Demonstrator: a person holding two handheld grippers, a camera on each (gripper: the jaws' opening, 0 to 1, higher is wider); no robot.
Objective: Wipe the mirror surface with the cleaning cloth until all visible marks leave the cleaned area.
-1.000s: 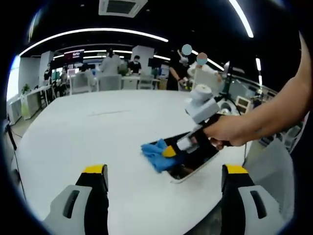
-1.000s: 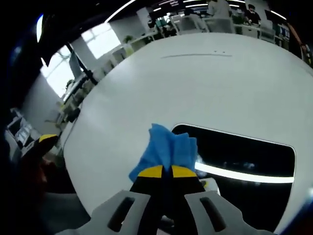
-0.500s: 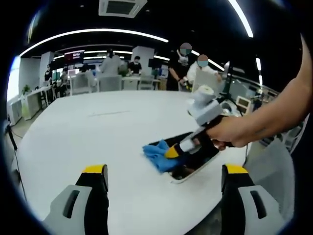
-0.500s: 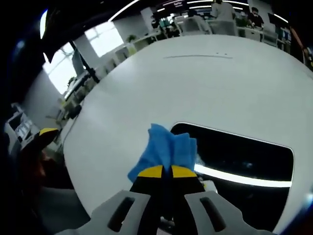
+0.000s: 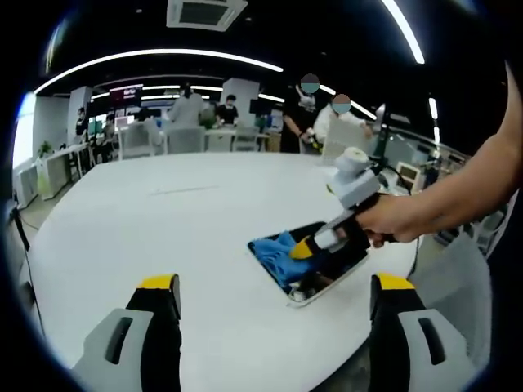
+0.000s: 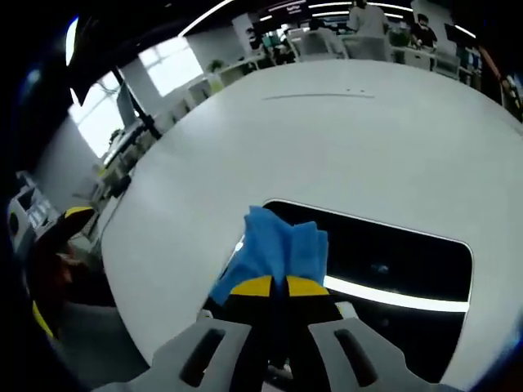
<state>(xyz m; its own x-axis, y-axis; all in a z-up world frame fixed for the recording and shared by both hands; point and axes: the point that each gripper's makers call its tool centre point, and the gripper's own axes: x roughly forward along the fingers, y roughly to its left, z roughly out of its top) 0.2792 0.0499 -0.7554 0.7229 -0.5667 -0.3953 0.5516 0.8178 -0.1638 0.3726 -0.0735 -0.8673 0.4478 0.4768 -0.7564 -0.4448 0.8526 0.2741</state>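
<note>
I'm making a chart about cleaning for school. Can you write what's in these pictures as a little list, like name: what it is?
table: big white table, round-edged
mirror: flat on the table, dark glass reflecting a ceiling light strip
cloth: blue cloth, lying over one end of the mirror
right gripper: jaws shut on the cloth, held by a person's hand
left gripper: jaws wide apart, holding nothing, back from the mirror
background: office room with people standing far behind the table
</note>
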